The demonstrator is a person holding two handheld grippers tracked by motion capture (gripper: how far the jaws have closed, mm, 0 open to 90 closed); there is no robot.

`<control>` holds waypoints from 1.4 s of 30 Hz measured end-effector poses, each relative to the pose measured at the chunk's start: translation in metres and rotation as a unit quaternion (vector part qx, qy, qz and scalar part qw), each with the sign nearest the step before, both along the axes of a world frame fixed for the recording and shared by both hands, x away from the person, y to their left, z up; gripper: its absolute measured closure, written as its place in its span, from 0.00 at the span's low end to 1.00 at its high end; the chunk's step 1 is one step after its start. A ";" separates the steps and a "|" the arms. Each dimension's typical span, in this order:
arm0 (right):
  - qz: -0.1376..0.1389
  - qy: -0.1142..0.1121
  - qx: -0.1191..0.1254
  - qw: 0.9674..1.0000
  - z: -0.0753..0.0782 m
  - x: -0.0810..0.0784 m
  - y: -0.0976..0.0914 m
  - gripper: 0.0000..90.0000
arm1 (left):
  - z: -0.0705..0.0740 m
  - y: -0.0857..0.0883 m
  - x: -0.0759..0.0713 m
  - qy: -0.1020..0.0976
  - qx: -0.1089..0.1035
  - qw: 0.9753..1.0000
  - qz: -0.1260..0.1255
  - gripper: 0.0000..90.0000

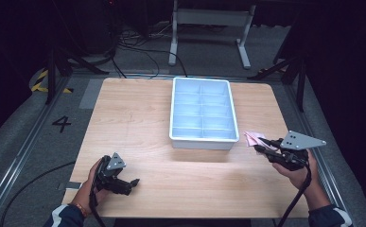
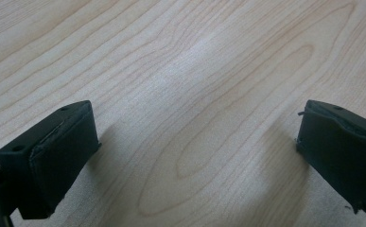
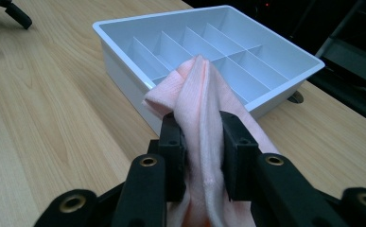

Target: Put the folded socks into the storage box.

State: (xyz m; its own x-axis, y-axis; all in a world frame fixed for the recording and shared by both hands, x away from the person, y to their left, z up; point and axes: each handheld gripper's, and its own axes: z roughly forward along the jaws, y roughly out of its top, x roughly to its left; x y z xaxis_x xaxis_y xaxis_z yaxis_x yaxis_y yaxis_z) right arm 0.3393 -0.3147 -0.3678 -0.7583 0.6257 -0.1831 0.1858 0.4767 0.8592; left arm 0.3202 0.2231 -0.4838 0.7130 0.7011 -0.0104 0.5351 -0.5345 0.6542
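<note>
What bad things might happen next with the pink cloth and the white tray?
1. The right gripper pinches the pink cloth only at a bunched fold, so it might slip out while being carried.
2. The cloth hangs loose below the jaws; it could snag on the rim of the tray or drape across several compartments instead of landing in one.
3. The tray looks light and nothing holds it; the left gripper is open, far away, so a bump might shove it.

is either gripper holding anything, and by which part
The right gripper has its jaws shut on the pink cloth, pinching its bunched middle. The left gripper holds nothing.
</note>
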 end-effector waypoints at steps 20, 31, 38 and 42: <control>0.019 0.001 -0.015 1.000 0.013 0.021 0.023 0.81 | 0.000 0.000 0.000 0.000 0.000 1.000 0.000 0.00; 0.033 0.009 -0.035 0.999 0.020 0.034 0.044 0.81 | 0.000 0.000 0.000 0.000 0.000 1.000 0.000 0.00; 0.040 0.013 -0.048 0.998 0.019 0.048 0.058 0.81 | 0.000 0.000 0.000 0.000 0.000 1.000 0.000 0.00; 0.040 0.018 -0.053 0.998 0.018 0.055 0.063 0.81 | 0.000 0.000 0.000 0.000 0.000 1.000 0.000 0.00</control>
